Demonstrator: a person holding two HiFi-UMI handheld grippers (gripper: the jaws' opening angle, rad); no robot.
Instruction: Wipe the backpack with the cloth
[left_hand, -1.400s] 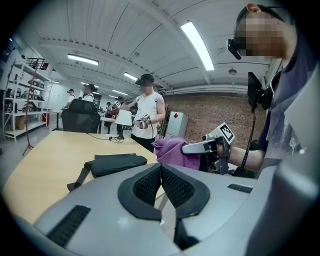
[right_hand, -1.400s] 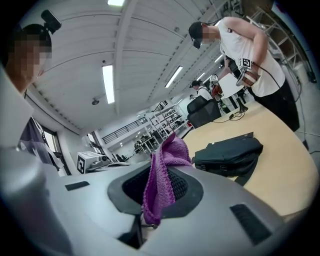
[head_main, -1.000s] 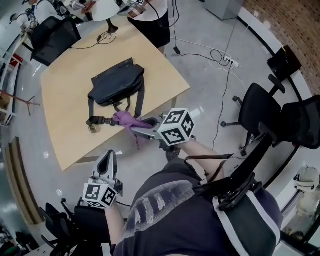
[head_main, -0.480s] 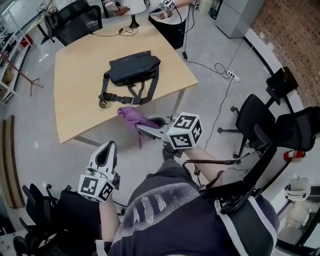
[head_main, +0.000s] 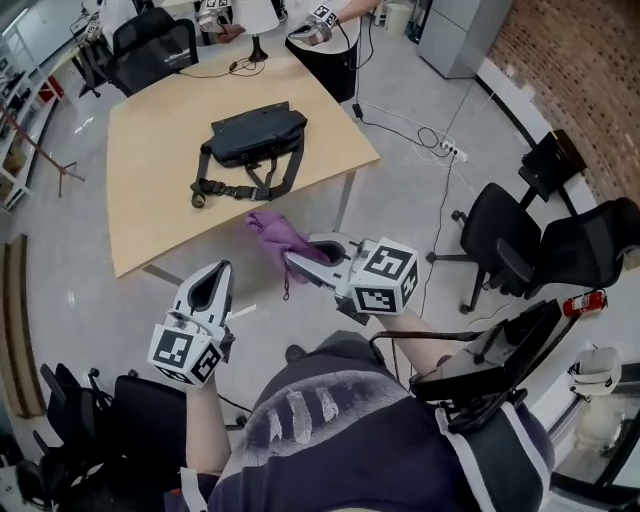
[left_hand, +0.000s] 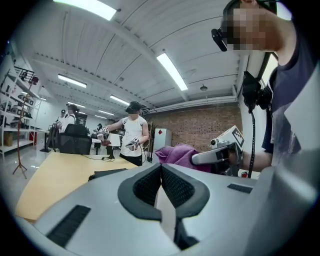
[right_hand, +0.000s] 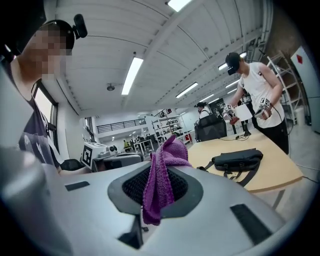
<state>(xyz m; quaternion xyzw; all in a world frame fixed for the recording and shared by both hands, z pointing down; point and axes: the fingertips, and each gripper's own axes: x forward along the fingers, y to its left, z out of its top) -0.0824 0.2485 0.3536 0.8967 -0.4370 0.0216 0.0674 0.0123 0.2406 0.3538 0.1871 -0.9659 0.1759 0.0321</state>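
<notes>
Right gripper (head_main: 305, 258) – jaws clamped on the cloth (head_main: 278, 232). Purple, nubbly knit, bunched into a soft lump above the jaws, with one tail hanging below them. In the right gripper view the cloth (right_hand: 167, 152) runs straight down between the black ribbed pads (right_hand: 134, 186) of the right gripper (right_hand: 159, 172).

Left gripper (head_main: 215, 272) – jaws together, nothing between them. In the left gripper view the two dark meshed pads (left_hand: 180, 187) of the left gripper (left_hand: 161, 167) meet at the tips in a narrow V. It is held low at the person's left, over the floor (head_main: 120, 300) and clear of the desk (head_main: 150, 190).

The backpack (head_main: 255, 135) lies flat near the middle of the desk. It is dark, soft fabric, a slim rounded-rectangle shape. Its straps (head_main: 265, 180) splay toward the near edge, one ending in a small round fitting. From the right gripper view the backpack (right_hand: 235, 160) reads as a low, slightly puffed slab.

The desk is pale, smooth wood-look, with a curved near edge. The cloth sits just off that edge, in the air, apart from the backpack.

Each gripper has a grey moulded plastic shell and a white cube (head_main: 388, 278) with black square markers. Black chairs (head_main: 505, 235) stand on the glossy grey floor to the right. Another person (right_hand: 260, 95) stands at the far end of the desk.
</notes>
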